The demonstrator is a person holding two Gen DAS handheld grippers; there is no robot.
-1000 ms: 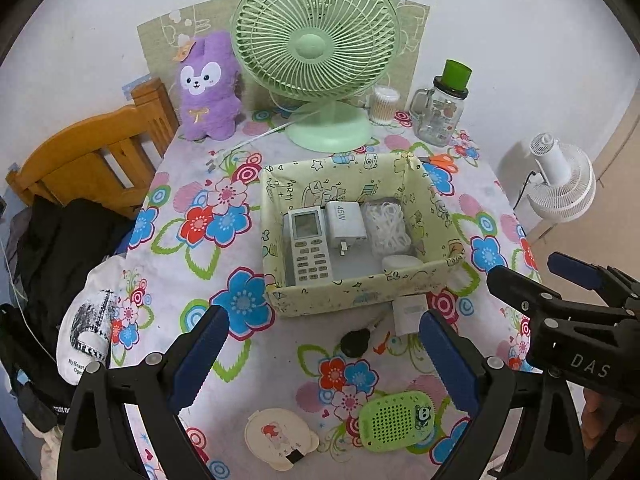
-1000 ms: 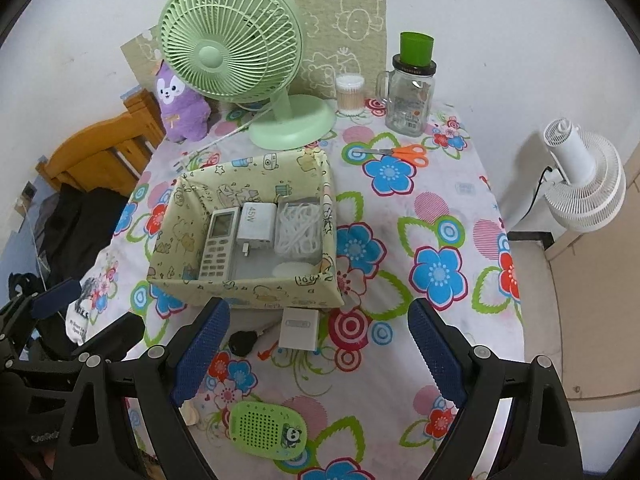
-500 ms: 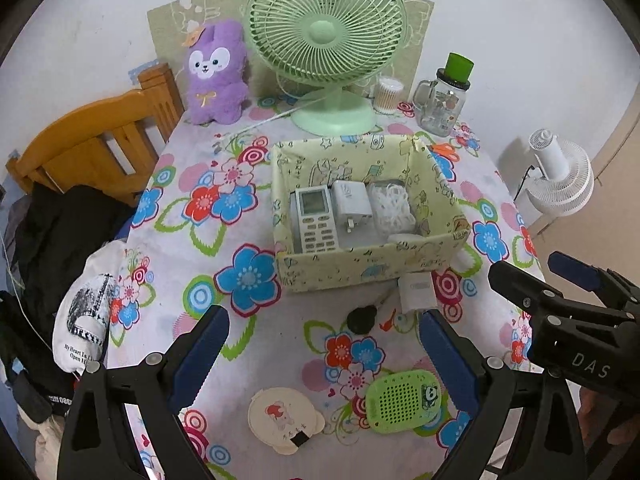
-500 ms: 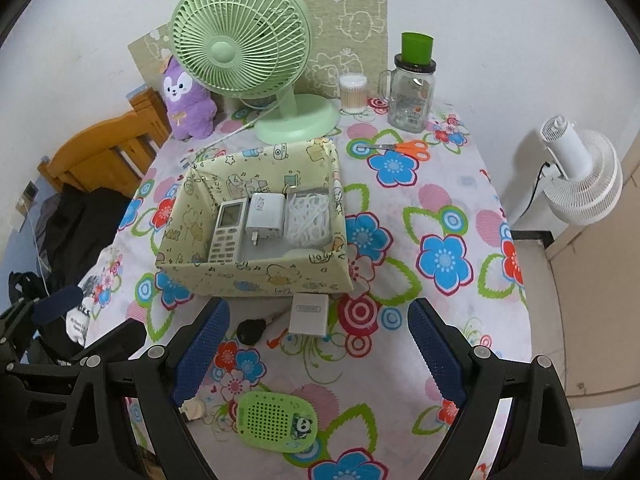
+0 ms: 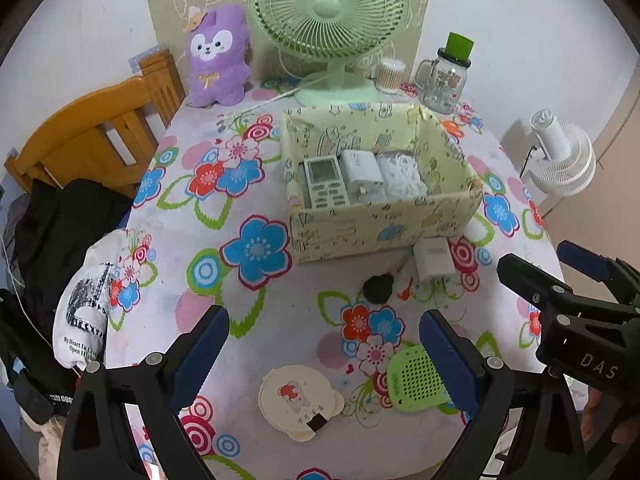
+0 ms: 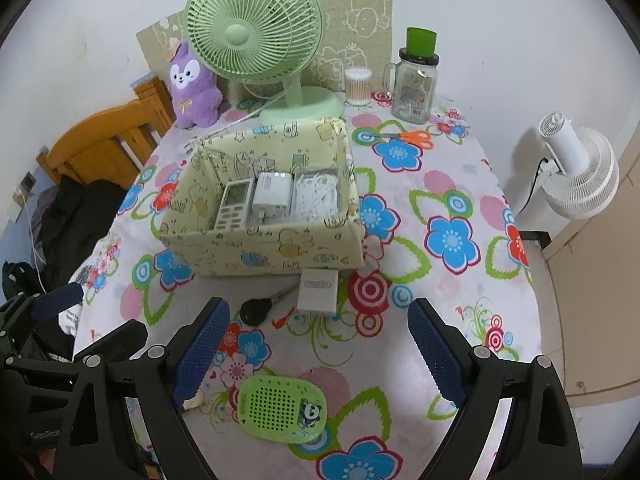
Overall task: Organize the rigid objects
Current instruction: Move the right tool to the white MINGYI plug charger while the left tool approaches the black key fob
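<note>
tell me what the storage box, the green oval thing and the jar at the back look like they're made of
Storage box: likely cardboard covered in printed paper or fabric; matte, slightly bowed walls.
Green oval thing: moulded plastic, smooth with a slight sheen and a grid of holes.
Jar: clear glass probably, see-through with a handle; its green cap looks like plastic.

The box's (image 6: pixel 264 246) near wall hides the lower ends of the remote (image 6: pixel 234 206) and charger (image 6: pixel 270 198). The left gripper's right finger (image 5: pixel 448 360) covers part of the green case (image 5: pixel 416 380); the fan's (image 5: pixel 330 8) top is cut off in the left view.
</note>
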